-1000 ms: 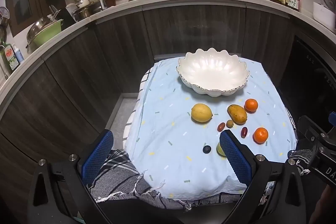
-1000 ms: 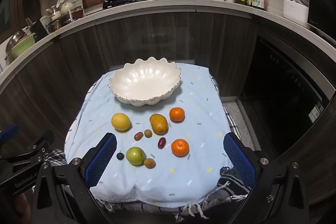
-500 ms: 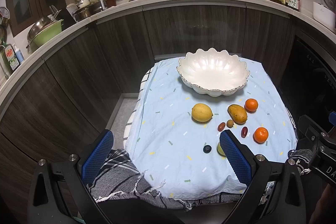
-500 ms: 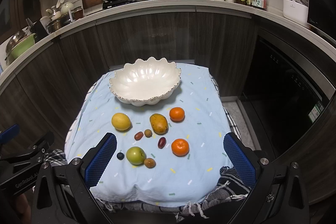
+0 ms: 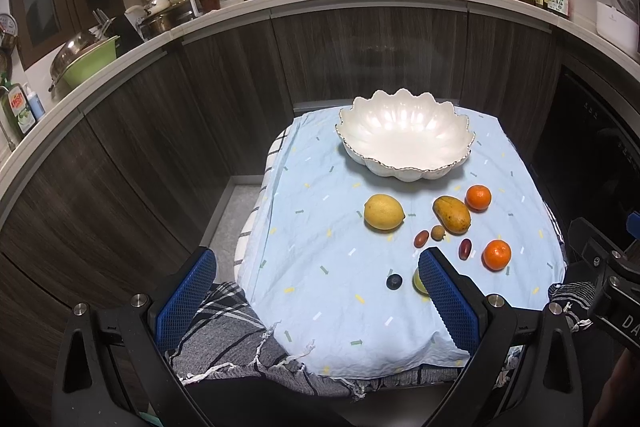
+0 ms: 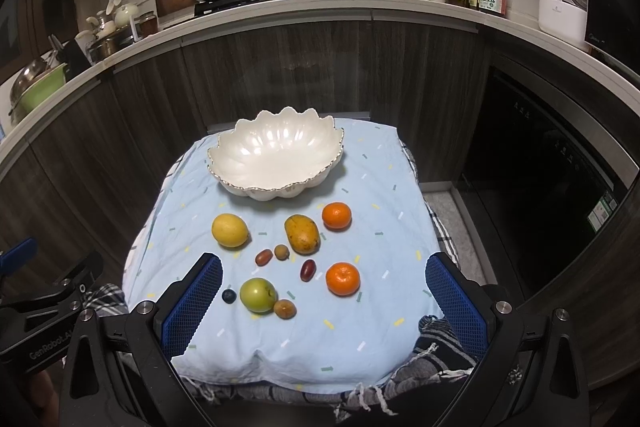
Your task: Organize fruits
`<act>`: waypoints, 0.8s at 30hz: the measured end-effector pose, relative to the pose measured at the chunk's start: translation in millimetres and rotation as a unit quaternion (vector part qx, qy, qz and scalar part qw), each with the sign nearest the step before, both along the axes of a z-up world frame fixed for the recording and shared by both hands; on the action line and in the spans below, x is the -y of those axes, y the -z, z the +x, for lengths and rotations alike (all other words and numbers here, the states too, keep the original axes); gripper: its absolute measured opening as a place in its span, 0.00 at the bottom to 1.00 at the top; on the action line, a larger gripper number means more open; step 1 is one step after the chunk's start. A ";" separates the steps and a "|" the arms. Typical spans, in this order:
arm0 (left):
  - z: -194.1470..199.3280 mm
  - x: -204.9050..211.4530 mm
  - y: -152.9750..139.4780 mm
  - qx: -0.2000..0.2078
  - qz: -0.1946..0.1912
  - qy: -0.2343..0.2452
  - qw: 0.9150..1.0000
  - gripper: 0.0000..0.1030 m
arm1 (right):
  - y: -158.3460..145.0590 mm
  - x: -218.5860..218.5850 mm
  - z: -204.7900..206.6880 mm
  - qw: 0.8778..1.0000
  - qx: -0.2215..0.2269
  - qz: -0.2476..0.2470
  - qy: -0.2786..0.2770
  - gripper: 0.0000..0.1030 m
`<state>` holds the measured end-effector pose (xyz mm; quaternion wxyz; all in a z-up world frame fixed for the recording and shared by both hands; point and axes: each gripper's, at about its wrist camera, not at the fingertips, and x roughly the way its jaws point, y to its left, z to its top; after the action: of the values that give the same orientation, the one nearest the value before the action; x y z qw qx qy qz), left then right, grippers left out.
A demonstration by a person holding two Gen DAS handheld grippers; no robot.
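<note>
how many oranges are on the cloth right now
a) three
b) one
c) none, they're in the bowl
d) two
d: two oranges lie on the blue cloth, one beside the mango and one nearer the camera, while the white bowl holds nothing.

Both views: dim kitchen, light from overhead. Glare streaks inside the white scalloped bowl; it throws a soft shadow onto the blue tablecloth. Cabinet fronts dark, with a faint sheen. Strong fisheye bending of the counter edge; black vignette at the corners. Focus sharp at centre, softer toward the rim.
</note>
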<state>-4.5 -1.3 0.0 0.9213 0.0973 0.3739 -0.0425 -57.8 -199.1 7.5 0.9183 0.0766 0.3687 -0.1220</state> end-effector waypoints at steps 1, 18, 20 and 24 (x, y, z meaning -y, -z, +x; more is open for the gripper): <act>0.3 0.4 0.7 0.000 0.000 0.000 1.000 1.00 | 0.0 0.1 0.0 1.000 0.000 0.000 0.000 1.00; 1.8 1.6 3.2 0.000 0.002 0.003 1.000 1.00 | 0.1 0.7 0.2 1.000 0.000 0.000 0.000 1.00; 2.6 1.7 3.5 -0.001 0.003 0.004 1.000 1.00 | 0.1 0.9 0.3 1.000 0.000 0.001 0.000 1.00; 3.4 2.1 3.9 0.001 0.005 0.005 1.000 1.00 | 0.1 0.9 0.6 1.000 0.000 0.001 0.000 1.00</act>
<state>-1.1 -3.4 -3.9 0.9209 0.1037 0.3729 -0.0456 -57.2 -200.0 7.4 0.9182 0.0777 0.3688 -0.1219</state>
